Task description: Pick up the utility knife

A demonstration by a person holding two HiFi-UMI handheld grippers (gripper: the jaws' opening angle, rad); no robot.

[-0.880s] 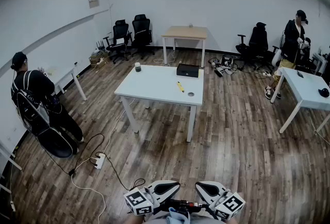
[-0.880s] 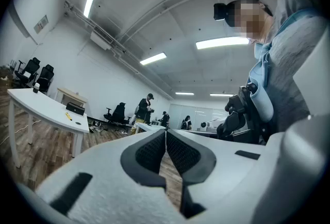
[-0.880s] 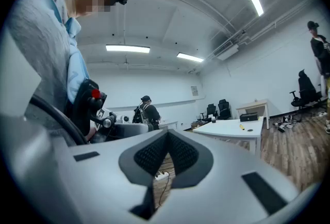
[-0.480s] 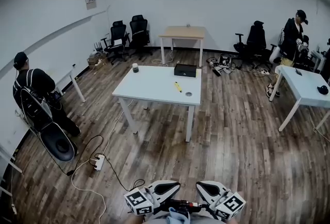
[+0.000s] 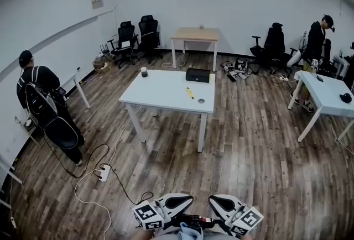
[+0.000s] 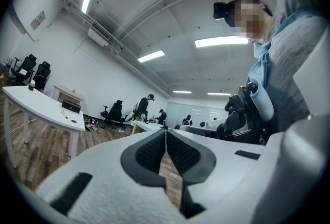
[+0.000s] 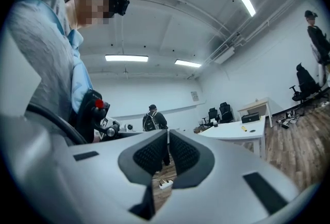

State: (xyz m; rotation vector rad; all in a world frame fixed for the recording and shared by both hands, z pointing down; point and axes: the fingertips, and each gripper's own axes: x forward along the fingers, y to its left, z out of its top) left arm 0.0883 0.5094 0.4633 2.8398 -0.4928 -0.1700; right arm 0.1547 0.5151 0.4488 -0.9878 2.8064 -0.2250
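Yellow utility knife (image 5: 189,93) is lying on the white table (image 5: 160,92), toward its 3 o'clock edge, with a black box (image 5: 198,75) at the knife's 1 o'clock and a small round object (image 5: 201,101) at its 5 o'clock. Left gripper (image 6: 165,132) and right gripper (image 7: 168,132) are hanging at 6 o'clock in the head view, well apart from the table, each with jaws pressed together on nothing.

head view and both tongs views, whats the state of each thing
left tongs: shut, empty
right tongs: shut, empty
knife: lying flat on the table, untouched
box: closed, on the table
cup: upright near the table's corner
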